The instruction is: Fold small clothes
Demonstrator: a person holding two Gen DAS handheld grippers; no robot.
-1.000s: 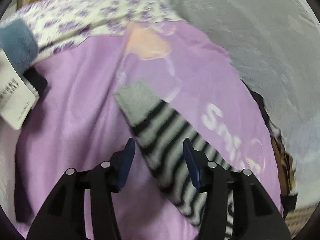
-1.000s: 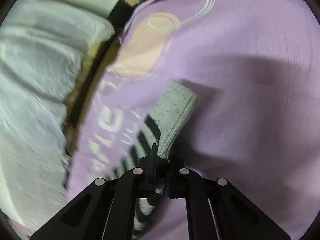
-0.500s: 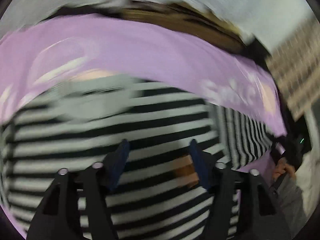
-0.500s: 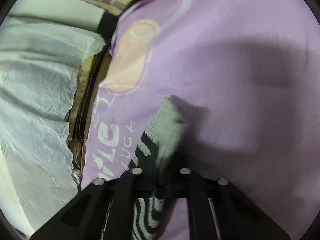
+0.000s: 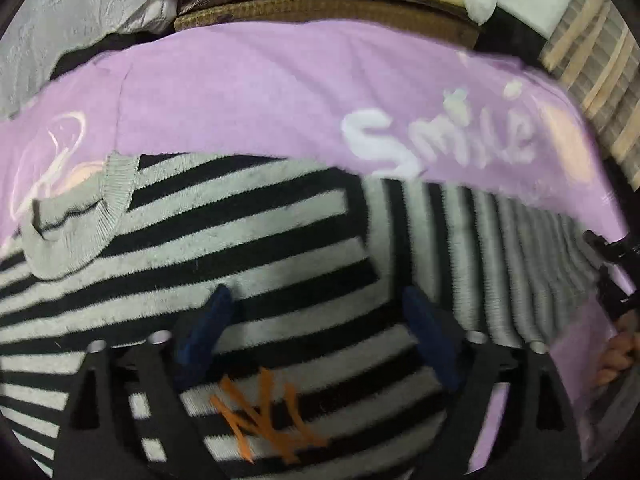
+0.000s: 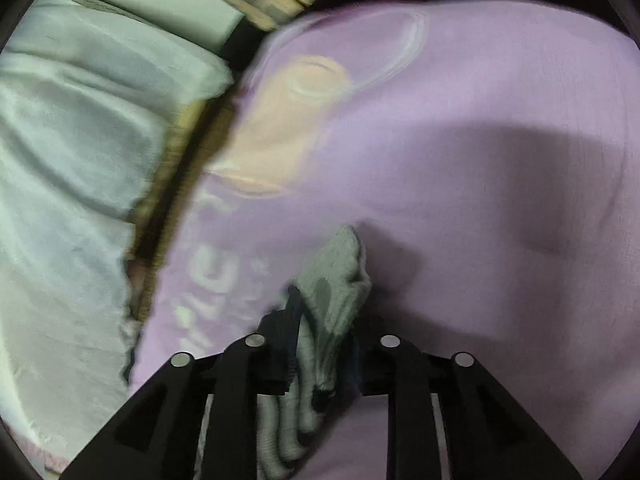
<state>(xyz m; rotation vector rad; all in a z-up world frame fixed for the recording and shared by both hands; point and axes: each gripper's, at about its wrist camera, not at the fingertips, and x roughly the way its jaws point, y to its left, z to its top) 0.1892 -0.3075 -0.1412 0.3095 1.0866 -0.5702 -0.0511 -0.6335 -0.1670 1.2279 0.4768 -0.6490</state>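
Note:
A small black-and-grey striped sweater (image 5: 248, 240) with a grey collar and an orange logo lies flat on a purple "Smile" cloth (image 5: 248, 92). My left gripper (image 5: 316, 320) is open and hovers just over the sweater's chest, its blue pads apart. The sweater's sleeve (image 5: 512, 264) stretches right toward the right gripper, seen at the edge of the left wrist view (image 5: 612, 276). In the right wrist view, my right gripper (image 6: 324, 320) is shut on the grey cuff (image 6: 340, 276) of that sleeve, above the purple cloth (image 6: 480, 120).
White bedding (image 5: 100, 4) and brown folded fabric (image 5: 320, 4) lie beyond the purple cloth. The white bedding also fills the left of the right wrist view (image 6: 68, 160). A striped beige textile (image 5: 592, 52) is at the far right.
My left gripper has swung from over the sleeve to over the sweater's body. My right gripper still holds the cuff, which has bunched and drawn closer.

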